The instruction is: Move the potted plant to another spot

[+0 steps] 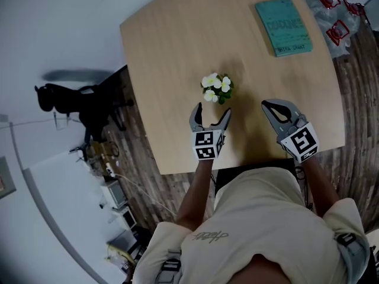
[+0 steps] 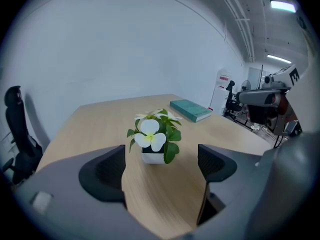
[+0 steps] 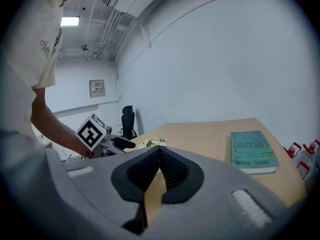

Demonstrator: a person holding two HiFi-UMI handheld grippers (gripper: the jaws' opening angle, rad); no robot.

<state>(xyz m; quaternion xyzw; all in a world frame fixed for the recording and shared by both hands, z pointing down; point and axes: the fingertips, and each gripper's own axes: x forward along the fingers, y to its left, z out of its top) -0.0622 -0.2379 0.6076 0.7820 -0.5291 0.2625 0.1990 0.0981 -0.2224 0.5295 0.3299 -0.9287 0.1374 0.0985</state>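
Note:
A small potted plant [image 1: 217,88] with white flowers and green leaves stands in a white pot [image 2: 153,157] near the middle of the wooden table [image 1: 177,46]. My left gripper [image 1: 211,116] is open just short of the plant, its two jaws wide apart with only table between them [image 2: 161,166]. My right gripper [image 1: 273,105] hovers to the right of the plant, jaws closed together at their tips [image 3: 159,149], nothing held. From the right gripper view the plant [image 3: 153,143] peeks over the jaws, beside the left gripper's marker cube [image 3: 93,132].
A teal book [image 1: 283,26] lies at the table's far right [image 3: 252,150]. Red-and-clear items [image 1: 336,18] sit past the right edge. A black office chair [image 1: 77,99] stands left of the table. The near table edge [image 1: 237,165] runs under my grippers.

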